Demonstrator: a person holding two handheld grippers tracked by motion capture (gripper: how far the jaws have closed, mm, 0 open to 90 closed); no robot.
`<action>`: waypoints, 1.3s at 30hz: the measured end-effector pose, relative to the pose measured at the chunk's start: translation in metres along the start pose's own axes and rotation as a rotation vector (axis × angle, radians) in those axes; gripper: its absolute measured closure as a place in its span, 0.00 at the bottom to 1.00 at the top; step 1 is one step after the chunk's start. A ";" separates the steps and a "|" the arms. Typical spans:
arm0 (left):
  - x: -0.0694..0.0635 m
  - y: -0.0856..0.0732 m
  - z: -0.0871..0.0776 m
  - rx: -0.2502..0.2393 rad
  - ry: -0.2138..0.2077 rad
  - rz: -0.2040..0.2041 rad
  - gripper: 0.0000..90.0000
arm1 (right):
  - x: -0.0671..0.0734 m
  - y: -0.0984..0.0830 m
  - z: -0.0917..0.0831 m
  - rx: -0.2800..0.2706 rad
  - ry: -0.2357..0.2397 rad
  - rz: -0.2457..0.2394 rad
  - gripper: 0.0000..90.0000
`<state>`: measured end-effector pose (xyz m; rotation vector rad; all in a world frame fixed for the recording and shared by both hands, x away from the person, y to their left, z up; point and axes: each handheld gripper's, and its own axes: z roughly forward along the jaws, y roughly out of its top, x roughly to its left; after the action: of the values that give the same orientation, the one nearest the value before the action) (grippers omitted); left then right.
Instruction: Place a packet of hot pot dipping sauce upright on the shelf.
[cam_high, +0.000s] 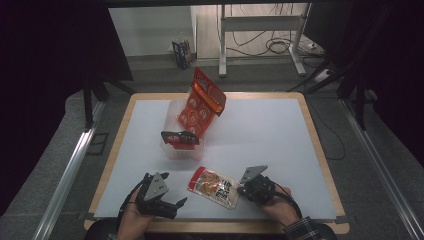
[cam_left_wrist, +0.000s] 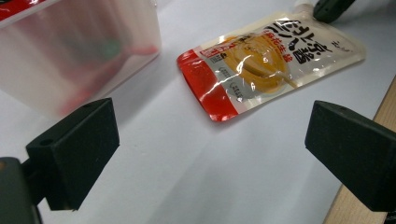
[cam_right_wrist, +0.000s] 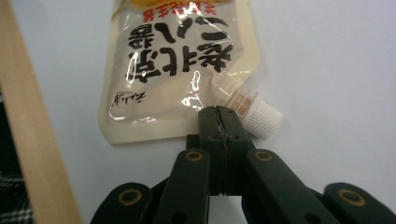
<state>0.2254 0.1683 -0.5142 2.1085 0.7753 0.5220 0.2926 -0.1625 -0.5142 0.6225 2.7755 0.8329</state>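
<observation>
A clear tub (cam_high: 176, 145) stands mid-table on the white mat (cam_high: 270, 130), and 1 tall red packet (cam_high: 202, 102) leans out of it, its top well above the rim. A dark object (cam_high: 180, 138) sits at the tub's near side; what it is I cannot tell. Nearer the person, a sauce pouch (cam_high: 214, 187) lies flat on the mat, just outside the tub. The right gripper (cam_right_wrist: 219, 114) has its jaws pinched together on the pouch's edge, right beside the white cap (cam_right_wrist: 262, 119). The left gripper (cam_left_wrist: 210, 154) rests with jaws wide and nothing between them, pointing toward the pouch's red end.
</observation>
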 end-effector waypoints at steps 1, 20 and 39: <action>0.000 0.000 0.000 0.000 -0.001 0.000 0.03 | -0.001 0.000 0.001 -0.002 -0.002 0.007 0.98; 0.000 0.002 0.006 0.023 -0.048 -0.026 0.05 | -0.026 0.024 0.022 -0.040 -0.053 0.056 0.98; 0.016 0.006 0.016 -0.012 -0.160 -0.055 0.44 | -0.036 0.038 0.023 -0.096 -0.064 0.061 0.65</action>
<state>0.2487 0.1675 -0.5173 2.0825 0.7340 0.3234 0.3446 -0.1380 -0.5104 0.7073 2.6538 0.9359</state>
